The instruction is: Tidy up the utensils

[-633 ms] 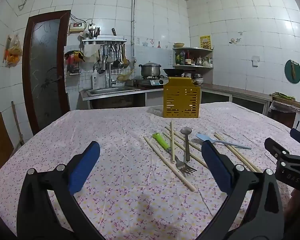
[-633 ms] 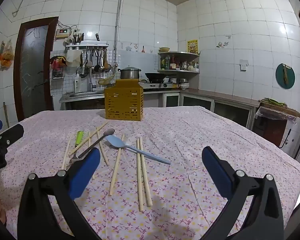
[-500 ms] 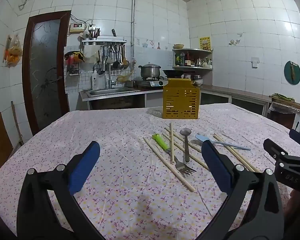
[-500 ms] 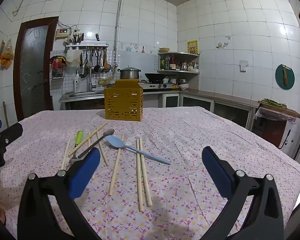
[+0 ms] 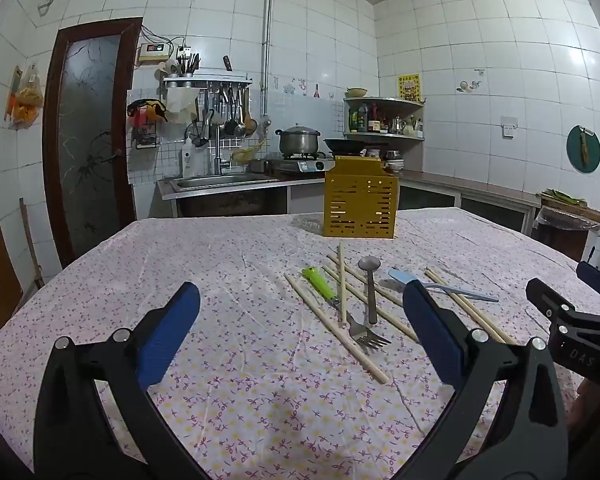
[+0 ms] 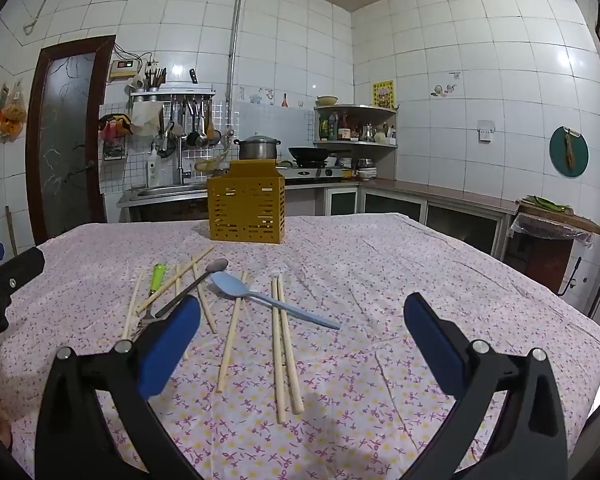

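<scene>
A yellow slotted utensil holder (image 5: 359, 207) (image 6: 246, 210) stands at the far side of the table. In front of it lie several wooden chopsticks (image 5: 334, 328) (image 6: 285, 344), a green-handled fork (image 5: 324, 286) (image 6: 156, 276), a metal spoon (image 5: 370, 280) (image 6: 204, 280) and a light blue spoon (image 5: 440, 286) (image 6: 260, 296). My left gripper (image 5: 300, 332) is open and empty, above the cloth short of the utensils. My right gripper (image 6: 300, 336) is open and empty, above the chopsticks. The right gripper also shows at the right edge of the left wrist view (image 5: 572, 312).
The table carries a pink flowered cloth (image 5: 220, 280) (image 6: 400, 272). Behind it are a sink counter (image 5: 220, 184), a stove with a pot (image 5: 298, 142), a corner shelf (image 6: 356, 128) and a dark door (image 5: 88, 136). The table's right edge (image 6: 580, 316) is close.
Both grippers have stayed open and almost still; the views have shifted only slightly.
</scene>
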Available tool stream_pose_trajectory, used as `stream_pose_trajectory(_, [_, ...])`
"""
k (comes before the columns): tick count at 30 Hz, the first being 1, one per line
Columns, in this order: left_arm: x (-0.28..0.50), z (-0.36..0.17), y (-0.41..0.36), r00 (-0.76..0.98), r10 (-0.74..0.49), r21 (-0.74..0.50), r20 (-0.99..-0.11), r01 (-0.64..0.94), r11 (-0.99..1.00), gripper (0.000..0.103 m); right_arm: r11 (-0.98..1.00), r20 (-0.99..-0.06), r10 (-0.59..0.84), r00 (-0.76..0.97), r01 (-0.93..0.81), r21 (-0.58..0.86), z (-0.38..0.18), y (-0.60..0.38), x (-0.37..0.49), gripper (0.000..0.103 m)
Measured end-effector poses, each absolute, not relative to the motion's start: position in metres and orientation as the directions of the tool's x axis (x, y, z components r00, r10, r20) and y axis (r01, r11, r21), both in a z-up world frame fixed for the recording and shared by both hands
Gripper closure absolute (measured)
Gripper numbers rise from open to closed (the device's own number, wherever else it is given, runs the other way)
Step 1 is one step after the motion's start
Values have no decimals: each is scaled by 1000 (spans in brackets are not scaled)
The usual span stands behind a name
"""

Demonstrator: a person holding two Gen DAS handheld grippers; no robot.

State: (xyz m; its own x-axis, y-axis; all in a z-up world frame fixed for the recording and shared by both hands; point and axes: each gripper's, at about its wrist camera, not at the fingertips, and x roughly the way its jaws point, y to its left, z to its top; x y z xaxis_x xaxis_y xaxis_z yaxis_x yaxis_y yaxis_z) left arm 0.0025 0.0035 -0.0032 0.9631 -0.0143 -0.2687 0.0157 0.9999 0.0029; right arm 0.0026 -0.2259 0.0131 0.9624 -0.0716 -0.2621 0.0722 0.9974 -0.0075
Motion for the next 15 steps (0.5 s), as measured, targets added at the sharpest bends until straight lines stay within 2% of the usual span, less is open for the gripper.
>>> stream_pose_trajectory(15, [5, -6, 4, 962, -17, 1, -272, 18, 1000, 5, 997, -266, -71, 961, 72, -4, 11, -227, 4, 4])
